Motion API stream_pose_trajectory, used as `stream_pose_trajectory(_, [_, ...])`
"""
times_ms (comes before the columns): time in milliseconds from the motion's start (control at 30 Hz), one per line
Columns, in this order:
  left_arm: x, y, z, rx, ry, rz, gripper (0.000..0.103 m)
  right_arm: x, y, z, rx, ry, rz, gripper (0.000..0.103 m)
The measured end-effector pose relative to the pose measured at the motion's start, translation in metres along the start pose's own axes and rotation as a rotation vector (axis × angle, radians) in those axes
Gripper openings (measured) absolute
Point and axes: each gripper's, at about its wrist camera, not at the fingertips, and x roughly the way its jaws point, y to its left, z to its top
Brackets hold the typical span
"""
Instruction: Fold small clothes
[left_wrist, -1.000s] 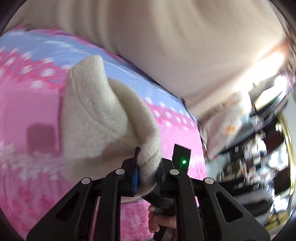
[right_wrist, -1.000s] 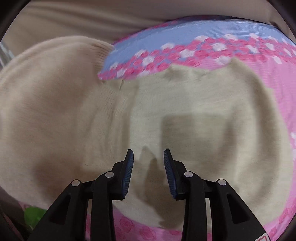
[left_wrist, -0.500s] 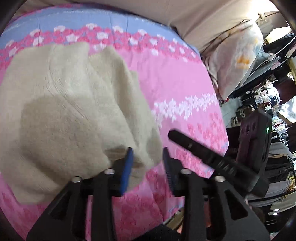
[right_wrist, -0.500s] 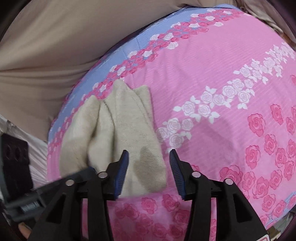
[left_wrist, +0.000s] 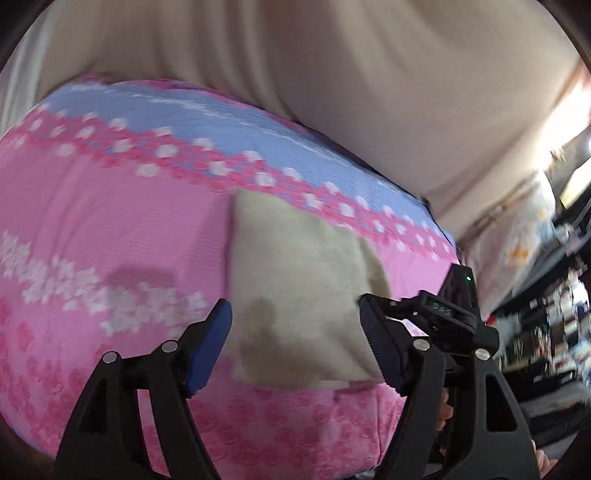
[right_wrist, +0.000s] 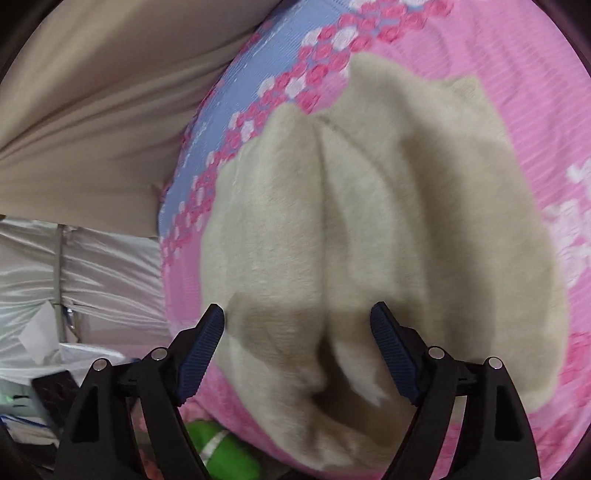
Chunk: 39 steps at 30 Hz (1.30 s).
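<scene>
a folded beige knit garment (left_wrist: 299, 295) is seen lying on a bed covered by a pink floral sheet (left_wrist: 92, 229), close to the sheet's blue band and near the bed's edge. the left gripper (left_wrist: 295, 339) is held above the garment with its jaws spread wide; they have just been opening, and nothing is pressed between the blue pads. the right gripper (right_wrist: 297, 343) is likewise held wide over the same garment (right_wrist: 388, 221), its jaws having just been opening, with the cloth lying below them and not clamped. a beige curtain (left_wrist: 332, 74) is seen behind the bed. a green object (right_wrist: 221, 454) is partly visible below the bed's edge in the right wrist view.
</scene>
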Motion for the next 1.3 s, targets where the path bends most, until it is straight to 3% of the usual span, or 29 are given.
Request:
stream_pose_trajectory(33, [-0.004, 0.012, -0.002, -0.025, -0.004, 0.013, 0.069, 0.005, 0.008, -0.002, -0.02, 0.007, -0.007, 0.04])
stream_pose_trajectory(67, [-0.006, 0.017, -0.004, -0.037, -0.004, 0.023, 0.069, 0.009, 0.014, -0.002, -0.037, 0.015, -0.031, 0.027])
stream_pose_trajectory(100, [-0.007, 0.024, -0.005, -0.048, -0.004, 0.035, 0.069, 0.01, 0.024, -0.002, -0.059, 0.012, -0.048, 0.02])
stream_pose_trajectory(233, [-0.011, 0.025, -0.008, -0.046, -0.01, 0.03, 0.069, -0.016, 0.086, -0.006, -0.234, -0.078, -0.034, 0.014])
stream_pose_trajectory(333, [-0.008, 0.017, -0.006, -0.027, -0.001, 0.016, 0.069, -0.056, 0.128, -0.014, -0.369, -0.186, -0.064, 0.014])
stream_pose_trajectory(433, [-0.001, -0.002, -0.007, 0.028, 0.015, -0.011, 0.071, -0.091, 0.116, -0.02, -0.38, -0.266, -0.11, 0.014])
stream_pose_trajectory(500, [0.006, -0.012, -0.01, 0.054, 0.036, -0.02, 0.072, -0.095, 0.071, -0.016, -0.322, -0.267, -0.203, 0.014])
stream_pose_trajectory(633, [0.03, -0.03, -0.017, 0.094, 0.108, -0.026, 0.072, -0.055, -0.028, -0.01, -0.091, -0.182, -0.304, 0.014])
stream_pose_trajectory(733, [0.04, -0.045, -0.02, 0.13, 0.133, -0.017, 0.072, -0.056, -0.042, -0.016, -0.034, -0.21, -0.202, 0.014])
stream_pose_trajectory(967, [0.07, -0.063, -0.017, 0.12, 0.18, -0.034, 0.072, -0.073, -0.025, -0.011, -0.084, -0.217, -0.196, 0.023])
stream_pose_trajectory(1100, [0.097, -0.061, -0.019, 0.077, 0.242, -0.017, 0.072, -0.086, -0.016, 0.002, -0.112, -0.264, -0.221, 0.053])
stream_pose_trajectory(1267, [0.13, -0.06, -0.02, 0.051, 0.301, 0.013, 0.076, -0.064, -0.019, 0.023, -0.125, -0.215, -0.261, 0.055])
stream_pose_trajectory(1300, [0.132, -0.061, -0.02, 0.057, 0.301, 0.025, 0.078, -0.058, -0.021, 0.023, -0.133, -0.201, -0.269, 0.046])
